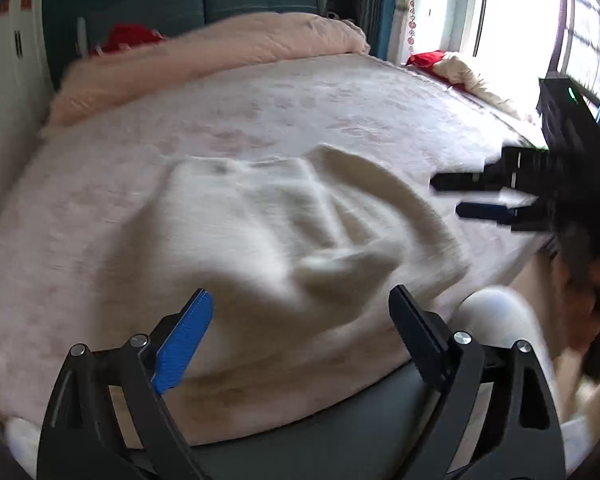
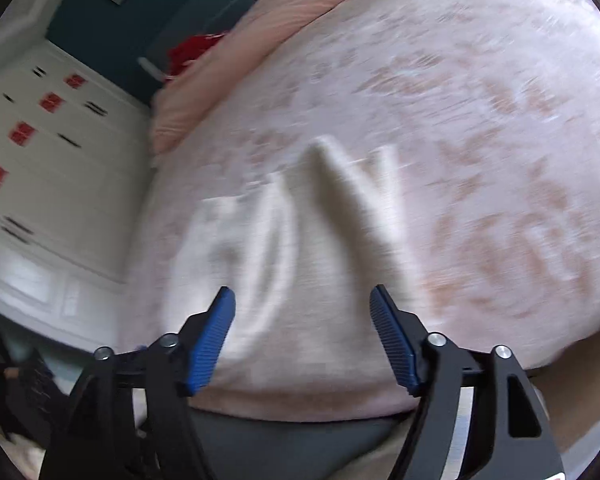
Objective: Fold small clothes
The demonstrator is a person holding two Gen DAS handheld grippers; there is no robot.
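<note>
A cream garment (image 1: 284, 220) lies rumpled at frame centre on the pink floral bedspread (image 1: 100, 216). The left gripper (image 1: 300, 320) at the bottom gapes wide, empty; the right gripper (image 2: 302, 320) likewise spreads, holding nothing.

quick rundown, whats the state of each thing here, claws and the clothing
left claw: open, holding nothing, above the near bed edge
right claw: open, holding nothing
cream garment: crumpled and bunched on the bed, not folded flat
pink bedspread: spread over the bed
pink quilt: heaped at the head of the bed
</note>
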